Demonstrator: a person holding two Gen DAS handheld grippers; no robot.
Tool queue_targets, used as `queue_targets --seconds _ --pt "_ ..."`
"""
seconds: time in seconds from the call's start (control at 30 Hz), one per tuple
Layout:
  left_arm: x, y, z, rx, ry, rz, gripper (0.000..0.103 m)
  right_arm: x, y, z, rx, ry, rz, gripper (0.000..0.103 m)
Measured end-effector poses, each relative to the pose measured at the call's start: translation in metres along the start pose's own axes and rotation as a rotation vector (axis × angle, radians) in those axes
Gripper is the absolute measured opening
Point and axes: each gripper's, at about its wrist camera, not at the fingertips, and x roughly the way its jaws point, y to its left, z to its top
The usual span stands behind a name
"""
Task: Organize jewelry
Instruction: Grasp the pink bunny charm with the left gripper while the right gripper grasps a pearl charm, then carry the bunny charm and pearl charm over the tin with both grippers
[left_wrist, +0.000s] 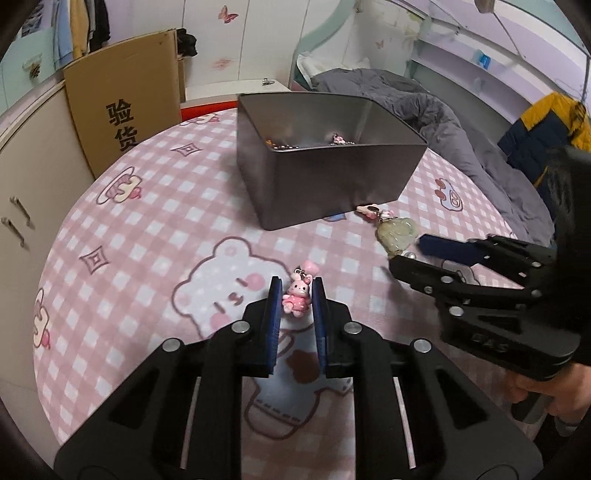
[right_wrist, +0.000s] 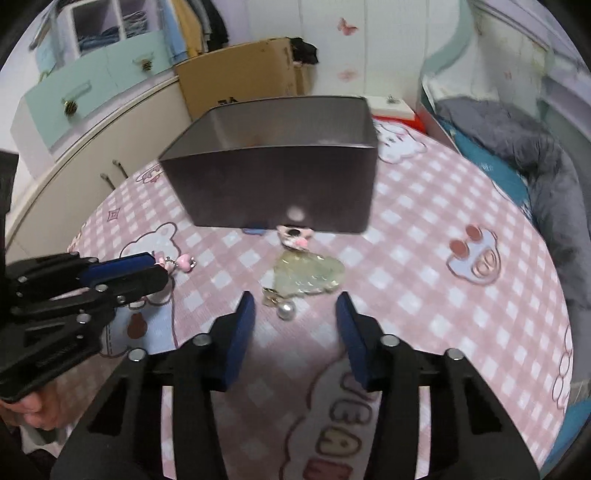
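Pink bunny charm (left_wrist: 296, 298) sits between the 2 blue-padded fingers (left_wrist: 271, 325) of the left gripper (left_wrist: 297, 291), near their tips; pads close on both sides, but actual contact cannot be told. It lies on the pink checked cloth (left_wrist: 155, 236) with cartoon bear prints covering the desk. Its pink bow end points forward past the fingertips. In the right wrist view the left gripper (right_wrist: 157, 267) comes in from the left, with the charm's bow (right_wrist: 184, 263) poking out beyond its tips.

Right gripper (right_wrist: 295, 304) has its fingers (right_wrist: 242, 332) spread wide, nothing between them. Just ahead of its fingertips lies a pale green translucent pendant (right_wrist: 308, 275) with a small pearl bead (right_wrist: 286, 311) at its near end, the bead roughly centred in the gap ahead of the tips. Farther forward, a pink and white charm (right_wrist: 295, 236) lies against the base of the grey metal tin (right_wrist: 280, 184). In the left wrist view the right gripper (left_wrist: 406, 254) reaches in from the right, its tips next to the green pendant (left_wrist: 397, 230).

Tin (left_wrist: 332, 181) stands open, well ahead of the left fingers; a few small trinkets (left_wrist: 338, 139) show inside near the far wall. Cardboard box (left_wrist: 125, 99) stands beyond the desk, forward-left.
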Motion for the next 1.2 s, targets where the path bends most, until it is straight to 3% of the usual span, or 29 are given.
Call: queue_targets --seconds 0.07,0.1,0.3,0.5,0.77,0.93,1.1,1.2 --pt "-0.003 0.003 -0.001 -0.007 -0.003 -0.002 0.016 -0.001 0.004 -0.003 -0.029 0.007 0.006 0.011" --pt "-0.004 0.004 -0.001 -0.014 -0.005 -0.006 0.016 -0.003 0.004 -0.005 -0.035 0.012 0.024 0.01" --pt "-0.013 0.007 0.001 -0.031 -0.022 -0.024 0.016 -0.02 0.001 -0.014 -0.022 0.008 0.073 0.01" --pt "-0.033 0.004 0.012 -0.028 -0.065 -0.046 0.016 -0.058 -0.001 0.002 -0.01 -0.067 0.117 0.01" --pt "-0.08 -0.008 0.045 0.024 -0.189 -0.046 0.016 -0.111 -0.009 0.051 -0.015 -0.216 0.161 0.01" --pt "-0.103 -0.012 0.08 0.033 -0.275 -0.071 0.016 -0.131 -0.014 0.09 -0.043 -0.291 0.133 0.01" --pt "-0.11 -0.016 0.109 0.033 -0.326 -0.078 0.016 -0.126 -0.024 0.12 -0.023 -0.31 0.146 0.01" --pt "-0.102 -0.012 0.126 -0.009 -0.319 -0.113 0.016 -0.116 -0.029 0.13 0.003 -0.293 0.165 0.01"
